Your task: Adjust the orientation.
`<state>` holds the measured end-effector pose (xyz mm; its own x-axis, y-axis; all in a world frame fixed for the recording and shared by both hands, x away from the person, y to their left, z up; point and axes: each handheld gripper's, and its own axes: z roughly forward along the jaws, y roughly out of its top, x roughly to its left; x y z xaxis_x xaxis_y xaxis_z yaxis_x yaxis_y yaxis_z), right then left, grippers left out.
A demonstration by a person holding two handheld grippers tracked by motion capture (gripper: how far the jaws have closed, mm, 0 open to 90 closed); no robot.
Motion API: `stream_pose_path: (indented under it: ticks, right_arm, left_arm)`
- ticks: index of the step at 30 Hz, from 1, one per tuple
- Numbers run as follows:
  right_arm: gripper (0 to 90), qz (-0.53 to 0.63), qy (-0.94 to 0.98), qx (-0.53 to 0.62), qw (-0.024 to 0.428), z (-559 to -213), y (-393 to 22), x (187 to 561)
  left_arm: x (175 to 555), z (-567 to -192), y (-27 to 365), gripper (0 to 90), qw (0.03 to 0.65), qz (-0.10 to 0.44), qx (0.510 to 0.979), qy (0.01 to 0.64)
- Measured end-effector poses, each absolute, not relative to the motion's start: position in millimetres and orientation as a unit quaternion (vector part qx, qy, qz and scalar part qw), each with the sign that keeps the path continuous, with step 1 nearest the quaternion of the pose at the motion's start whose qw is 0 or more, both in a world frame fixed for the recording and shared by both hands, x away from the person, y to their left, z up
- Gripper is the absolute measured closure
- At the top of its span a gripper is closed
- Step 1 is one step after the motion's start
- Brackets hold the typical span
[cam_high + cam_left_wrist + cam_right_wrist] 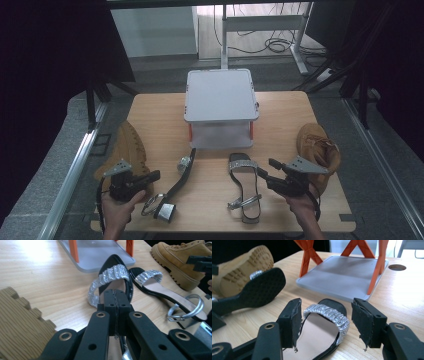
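Pale wood makes up the table (160,110), and the grey two-tier rack (220,95) on orange legs stands at its far middle; a tan boot (131,147) lies at the left edge and a second tan boot (320,145) at the right; between them lie two black sandals with silver bands, the left sandal (182,175) tipped on its side and the right sandal (244,187) flat on its sole, both just in front of the rack; the left gripper (116,293) has its jaws pressed together over the heel end of the left sandal, though I cannot tell whether a thin strap is pinched there; the right gripper (325,322) has its jaws apart, one on each side of the right sandal's toe, pads clear of the silver band (329,312)

Likely trouble: if the right jaws close on the soft band alone, it may crumple and the sandal sag or slide out; if the left has caught only a strap or nothing, a lift could leave the sandal swinging or dropped; either shoe could strike the rack's legs
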<state>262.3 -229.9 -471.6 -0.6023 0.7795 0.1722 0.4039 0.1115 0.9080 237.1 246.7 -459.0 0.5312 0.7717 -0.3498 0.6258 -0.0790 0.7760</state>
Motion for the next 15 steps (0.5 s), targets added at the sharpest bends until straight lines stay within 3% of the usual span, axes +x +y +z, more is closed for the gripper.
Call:
stream_pose_path:
  ticks: [15]
  right_arm:
    - [40.9, 0.529, 0.716, 0.42, 0.177, -470.8, -226.2, 264.0]
  left_arm:
    - [247.7, -471.5, 223.2, 89.7, 0.435, 0.038, 0.777, 0.455]
